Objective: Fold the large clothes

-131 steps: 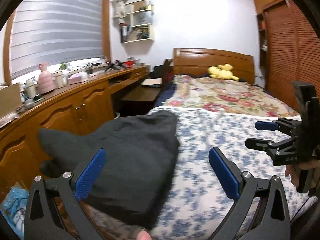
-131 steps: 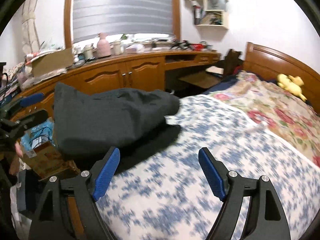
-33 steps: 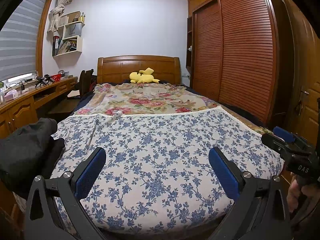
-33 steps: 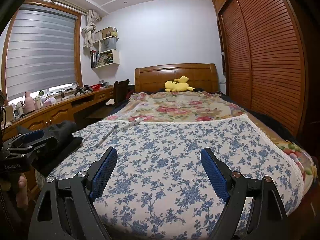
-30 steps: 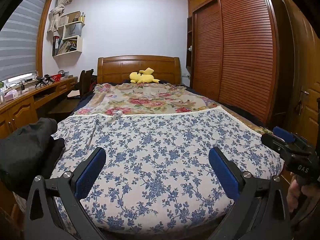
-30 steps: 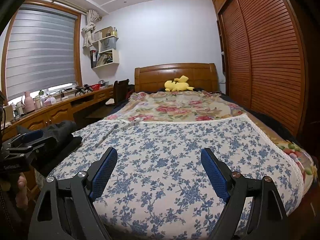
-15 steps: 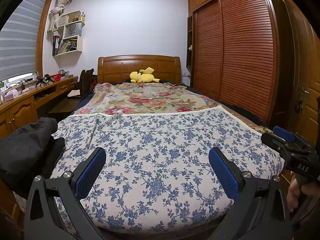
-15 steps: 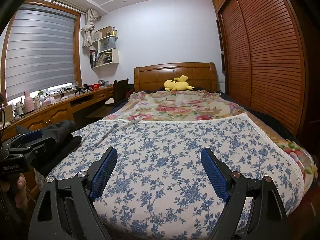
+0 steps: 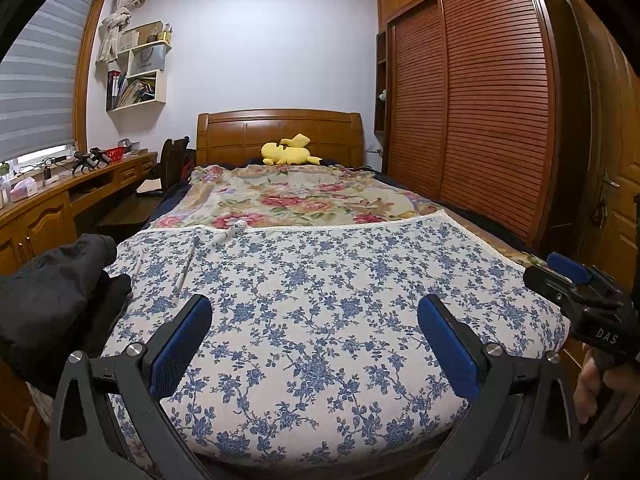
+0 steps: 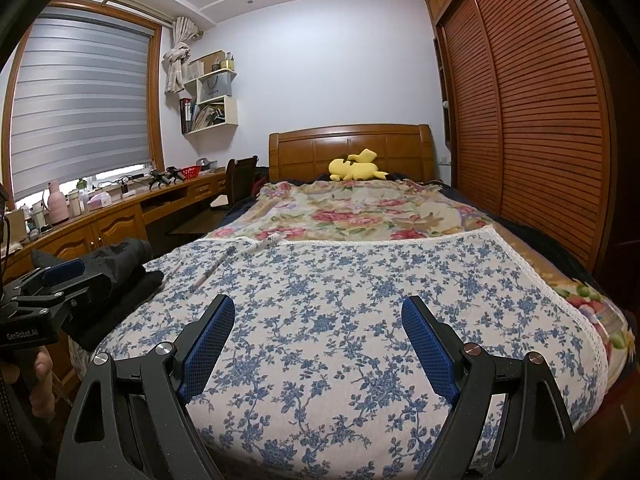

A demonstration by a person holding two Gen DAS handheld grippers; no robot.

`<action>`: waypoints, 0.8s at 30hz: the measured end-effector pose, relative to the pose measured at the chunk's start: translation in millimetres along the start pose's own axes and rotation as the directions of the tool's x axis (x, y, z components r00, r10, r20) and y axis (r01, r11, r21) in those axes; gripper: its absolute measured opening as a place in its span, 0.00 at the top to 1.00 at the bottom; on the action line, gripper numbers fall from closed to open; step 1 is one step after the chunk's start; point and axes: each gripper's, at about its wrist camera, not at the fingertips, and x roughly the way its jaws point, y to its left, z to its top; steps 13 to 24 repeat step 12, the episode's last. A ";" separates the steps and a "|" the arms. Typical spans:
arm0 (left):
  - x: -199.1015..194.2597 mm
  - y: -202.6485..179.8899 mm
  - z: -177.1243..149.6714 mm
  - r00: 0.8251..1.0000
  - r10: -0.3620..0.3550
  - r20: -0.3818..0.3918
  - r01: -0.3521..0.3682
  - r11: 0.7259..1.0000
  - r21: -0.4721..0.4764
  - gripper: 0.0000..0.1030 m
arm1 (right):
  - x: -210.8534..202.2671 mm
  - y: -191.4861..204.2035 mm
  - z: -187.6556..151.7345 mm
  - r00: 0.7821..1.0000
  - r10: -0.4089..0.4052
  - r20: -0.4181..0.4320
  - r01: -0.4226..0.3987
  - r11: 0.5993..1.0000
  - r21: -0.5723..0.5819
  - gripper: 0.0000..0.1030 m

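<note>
A folded dark grey garment (image 9: 52, 280) lies on the bed's left front corner; it also shows in the right wrist view (image 10: 120, 276). My left gripper (image 9: 316, 344) is open and empty, held above the foot of the bed, to the right of the garment. My right gripper (image 10: 320, 344) is open and empty, also above the foot of the bed. Each gripper shows in the other's view: the right one (image 9: 576, 280) at the right edge, the left one (image 10: 56, 284) at the left edge in front of the garment.
The bed has a blue-flowered sheet (image 9: 320, 280) at the foot and a red-flowered blanket (image 9: 296, 200) behind it. A yellow plush toy (image 9: 288, 152) lies by the headboard. A wooden desk (image 10: 120, 216) runs along the left, a slatted wardrobe (image 9: 472, 112) along the right.
Since 4.4 s ago both grippers have swung from facing the garment to facing the head of the bed. Over the last second almost nothing has moved.
</note>
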 end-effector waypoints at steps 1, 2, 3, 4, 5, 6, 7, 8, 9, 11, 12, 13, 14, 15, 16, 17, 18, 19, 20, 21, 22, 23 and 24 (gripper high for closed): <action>0.1 -0.5 0.6 1.000 -0.001 0.000 0.001 1.000 0.001 0.00 | -0.2 0.0 -0.2 1.000 0.000 0.001 0.000 1.000 0.000 0.16; 0.2 -0.5 0.7 1.000 -0.001 0.000 0.001 1.000 0.001 0.00 | -0.1 -0.1 -0.3 1.000 0.001 0.001 -0.001 1.000 0.000 0.16; 0.1 -0.3 0.4 1.000 -0.001 0.000 0.001 1.000 0.001 0.00 | -0.1 -0.1 0.0 1.000 0.001 0.000 -0.001 1.000 -0.001 0.16; 0.1 -0.4 0.6 1.000 -0.001 0.000 0.001 1.000 0.001 0.00 | -0.1 0.0 -0.2 1.000 0.001 0.000 -0.001 1.000 -0.001 0.16; 0.1 -0.4 0.7 1.000 -0.001 0.000 0.001 1.000 0.001 0.00 | -0.2 0.4 -0.3 1.000 0.000 0.001 0.000 1.000 -0.001 0.16; -0.1 0.1 0.0 1.000 -0.001 -0.001 0.001 1.000 0.002 0.00 | -0.1 0.4 -0.3 1.000 0.000 0.000 0.000 1.000 -0.001 0.16; 0.1 -0.4 0.7 1.000 -0.001 0.000 0.001 1.000 0.001 0.00 | 0.0 0.3 0.0 1.000 0.001 -0.001 -0.001 1.000 -0.001 0.16; 0.2 -0.5 0.8 1.000 -0.001 -0.001 0.001 1.000 0.001 0.00 | -0.3 0.4 -0.2 1.000 0.001 -0.001 -0.001 1.000 -0.001 0.16; -0.1 0.2 0.1 1.000 -0.001 -0.001 0.001 1.000 0.001 0.00 | -0.3 0.6 -0.2 1.000 0.000 -0.001 0.000 1.000 -0.001 0.16; 0.2 -0.6 0.9 1.000 -0.003 -0.001 0.003 1.000 -0.001 0.00 | -0.4 0.6 -0.3 1.000 0.001 -0.001 -0.001 1.000 0.000 0.16; -0.5 0.6 -0.3 1.000 -0.005 -0.001 0.005 1.000 -0.002 0.00 | -0.3 0.5 -0.2 1.000 0.001 -0.001 -0.001 1.000 0.000 0.16; -0.5 0.6 -0.3 1.000 -0.005 -0.001 0.005 1.000 -0.002 0.00 | -0.3 0.5 -0.2 1.000 0.001 -0.001 -0.001 1.000 0.000 0.16; -0.5 0.6 -0.3 1.000 -0.005 -0.001 0.005 1.000 -0.002 0.00 | -0.3 0.5 -0.2 1.000 0.001 -0.001 -0.001 1.000 0.000 0.16; -0.5 0.6 -0.3 1.000 -0.005 -0.001 0.005 1.000 -0.002 0.00 | -0.3 0.5 -0.2 1.000 0.001 -0.001 -0.001 1.000 0.000 0.16; -0.5 0.6 -0.3 1.000 -0.005 -0.001 0.005 1.000 -0.002 0.00 | -0.3 0.5 -0.2 1.000 0.001 -0.001 -0.001 1.000 0.000 0.16; -0.5 0.6 -0.3 1.000 -0.005 -0.001 0.005 1.000 -0.002 0.00 | -0.3 0.5 -0.2 1.000 0.001 -0.001 -0.001 1.000 0.000 0.16; -0.5 0.6 -0.3 1.000 -0.005 -0.001 0.005 1.000 -0.002 0.00 | -0.3 0.5 -0.2 1.000 0.001 -0.001 -0.001 1.000 0.000 0.16; -0.5 0.6 -0.3 1.000 -0.005 -0.001 0.005 1.000 -0.002 0.00 | -0.3 0.5 -0.2 1.000 0.001 -0.001 -0.001 1.000 0.000 0.16; -0.5 0.6 -0.3 1.000 -0.005 -0.001 0.005 1.000 -0.002 0.00 | -0.3 0.5 -0.2 1.000 0.001 -0.001 -0.001 1.000 0.000 0.16; -0.5 0.6 -0.3 1.000 -0.005 -0.001 0.005 1.000 -0.002 0.00 | -0.3 0.5 -0.2 1.000 0.001 -0.001 -0.001 1.000 0.000 0.16; -0.5 0.6 -0.3 1.000 -0.005 -0.001 0.005 1.000 -0.002 0.00 | -0.3 0.5 -0.2 1.000 0.001 -0.001 -0.001 1.000 0.000 0.16; -0.5 0.6 -0.3 1.000 -0.005 -0.001 0.005 1.000 -0.002 0.00 | -0.3 0.5 -0.2 1.000 0.001 -0.001 -0.001 1.000 0.000 0.16; -0.5 0.6 -0.3 1.000 -0.005 -0.001 0.005 1.000 -0.002 0.00 | -0.3 0.5 -0.2 1.000 0.001 -0.001 -0.001 1.000 0.000 0.16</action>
